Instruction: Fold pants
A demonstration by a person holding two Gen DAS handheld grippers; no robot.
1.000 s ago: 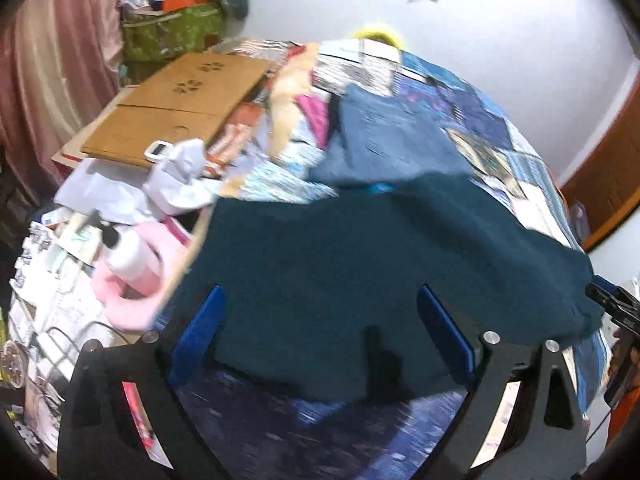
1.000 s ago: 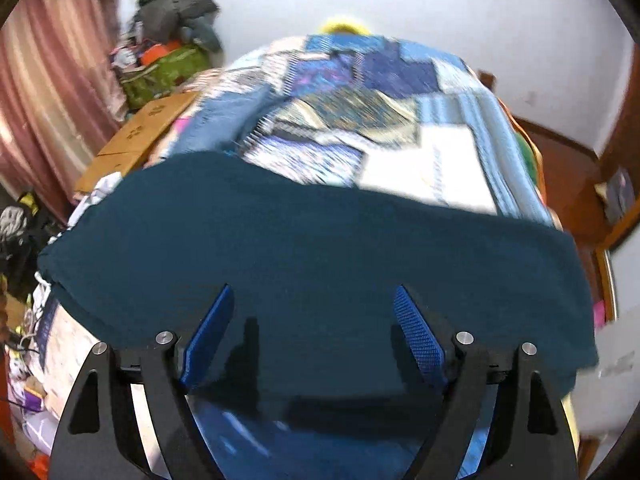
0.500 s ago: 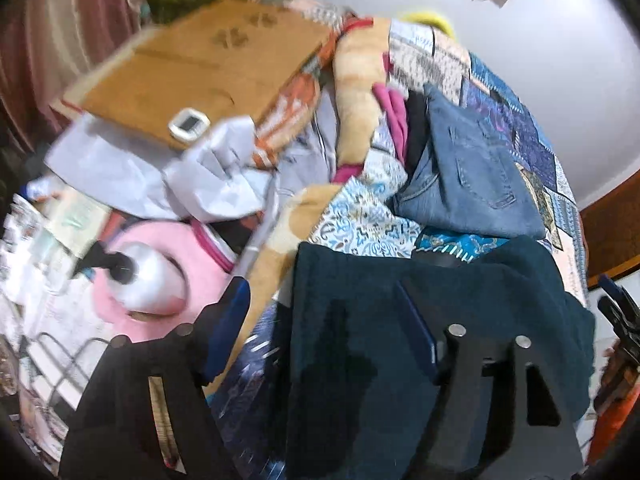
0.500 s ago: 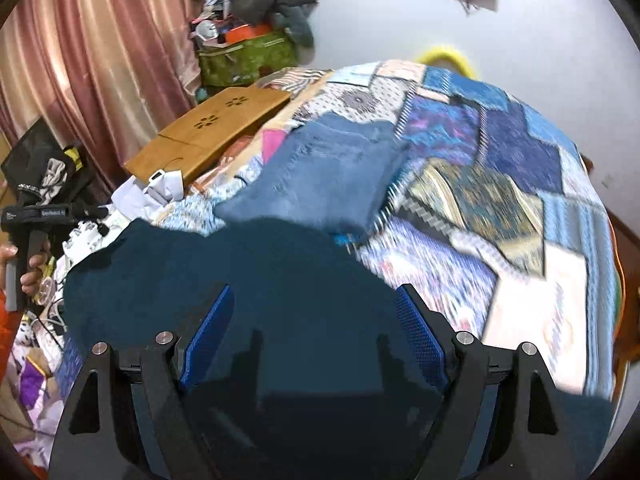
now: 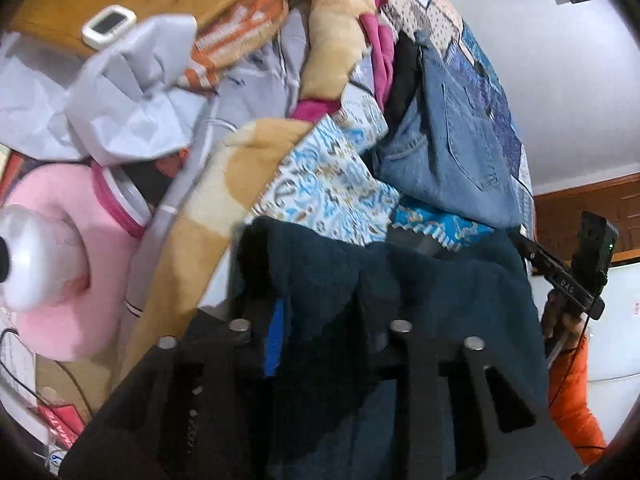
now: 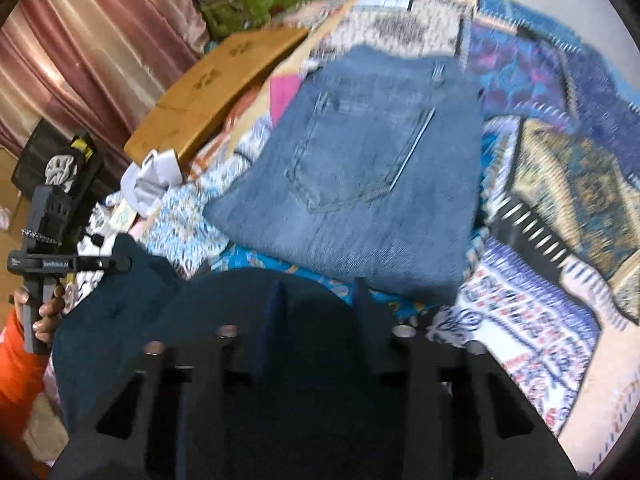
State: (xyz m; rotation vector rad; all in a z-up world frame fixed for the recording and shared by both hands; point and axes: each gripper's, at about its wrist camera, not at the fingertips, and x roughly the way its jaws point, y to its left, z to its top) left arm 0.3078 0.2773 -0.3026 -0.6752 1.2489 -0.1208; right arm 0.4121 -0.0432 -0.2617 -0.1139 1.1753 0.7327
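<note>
The dark teal pants lie bunched on the near part of the quilted bed. My left gripper points down at their left end. Its jaws are closing, and a fold of teal cloth is pinched between them beside the blue pad. In the right wrist view the same pants fill the lower left. My right gripper is closing too, with teal fabric pressed between its dark fingers.
Folded blue jeans lie on the quilt just beyond the pants. A wooden lap table, a grey plastic bag, a pink cushion and a white bottle crowd the bed's left side. An orange sleeve shows at the right.
Both grippers have dropped toward the bed and swung left, and their jaws have narrowed onto the teal cloth. The pants, spread wide a second ago, now lie bunched.
</note>
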